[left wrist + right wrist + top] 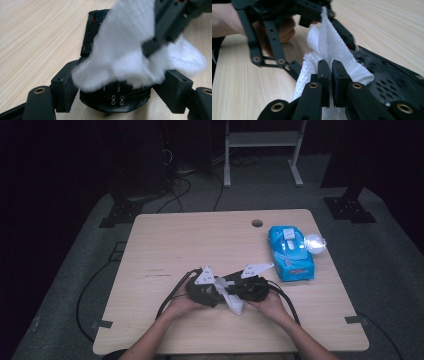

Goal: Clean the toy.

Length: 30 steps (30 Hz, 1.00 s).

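My left gripper [121,87] is shut on a black device [115,101], one pad on each side of it, just above the wooden table [37,37]. A white wipe [125,50] lies draped over the device. My right gripper [331,65] is shut on this wipe [329,45] and presses it against the device's perforated black shell [392,82]. In the high view both grippers meet near the table's front middle, the left gripper [217,292] facing the right gripper [237,292], with the wipe [236,306] hanging between them.
A blue packet of wipes [290,252] lies at the right of the table [175,245], with a shiny clear round thing [315,242] beside it. A cable hole [257,223] sits near the far edge. A hand [284,30] holds the left gripper.
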### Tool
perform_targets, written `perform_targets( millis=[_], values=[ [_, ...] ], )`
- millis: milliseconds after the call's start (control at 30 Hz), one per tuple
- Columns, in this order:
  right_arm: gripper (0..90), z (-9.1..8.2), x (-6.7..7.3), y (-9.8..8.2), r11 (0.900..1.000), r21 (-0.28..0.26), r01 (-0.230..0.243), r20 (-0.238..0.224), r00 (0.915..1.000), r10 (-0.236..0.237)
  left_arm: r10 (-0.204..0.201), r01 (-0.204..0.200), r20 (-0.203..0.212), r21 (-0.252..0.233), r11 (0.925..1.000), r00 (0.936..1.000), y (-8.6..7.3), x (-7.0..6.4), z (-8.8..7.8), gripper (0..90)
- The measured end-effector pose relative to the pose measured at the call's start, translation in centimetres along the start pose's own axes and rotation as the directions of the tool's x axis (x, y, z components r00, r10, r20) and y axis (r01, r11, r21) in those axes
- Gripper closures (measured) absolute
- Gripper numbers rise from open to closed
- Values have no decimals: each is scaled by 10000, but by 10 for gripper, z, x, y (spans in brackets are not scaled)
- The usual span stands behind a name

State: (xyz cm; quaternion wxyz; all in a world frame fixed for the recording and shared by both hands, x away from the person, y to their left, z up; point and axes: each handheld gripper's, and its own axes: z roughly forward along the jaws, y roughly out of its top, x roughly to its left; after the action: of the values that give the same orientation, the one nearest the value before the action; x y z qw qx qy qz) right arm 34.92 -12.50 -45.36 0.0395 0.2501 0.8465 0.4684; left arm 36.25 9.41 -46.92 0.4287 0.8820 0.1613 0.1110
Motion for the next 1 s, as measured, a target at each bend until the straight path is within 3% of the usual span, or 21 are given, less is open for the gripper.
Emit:
perform_targets(
  millis=[100,267,400,600,733,867,1000],
  values=[
    [855,0,-5,-1,9999,76,-91,101,9999,90,23,-23,12,-19,10000,10000,-1,0,0,255],
    [855,-12,-18,-9,9991,141,-404,878,9954,390,47,-47,-1,-6,10000,10000,0,0,0,253],
    [855,-16,-20,-13,9982,103,-596,1012,9932,582,-75,75,-14,14,10000,10000,0,1,1,244],
    [855,-13,-16,-8,9977,156,-659,1089,9920,638,-98,98,0,211,9997,10000,-3,1,2,255],
    [855,0,-8,1,9988,219,-432,849,9955,412,45,-45,-24,184,9998,10000,-2,0,3,261],
    [856,13,-7,11,9991,279,-312,930,9953,284,2,-2,-31,147,9999,10000,-3,1,3,259],
    [857,12,-12,9,9977,166,-656,940,9935,637,-38,39,-74,157,9999,10000,-4,0,1,250]
  ],
)
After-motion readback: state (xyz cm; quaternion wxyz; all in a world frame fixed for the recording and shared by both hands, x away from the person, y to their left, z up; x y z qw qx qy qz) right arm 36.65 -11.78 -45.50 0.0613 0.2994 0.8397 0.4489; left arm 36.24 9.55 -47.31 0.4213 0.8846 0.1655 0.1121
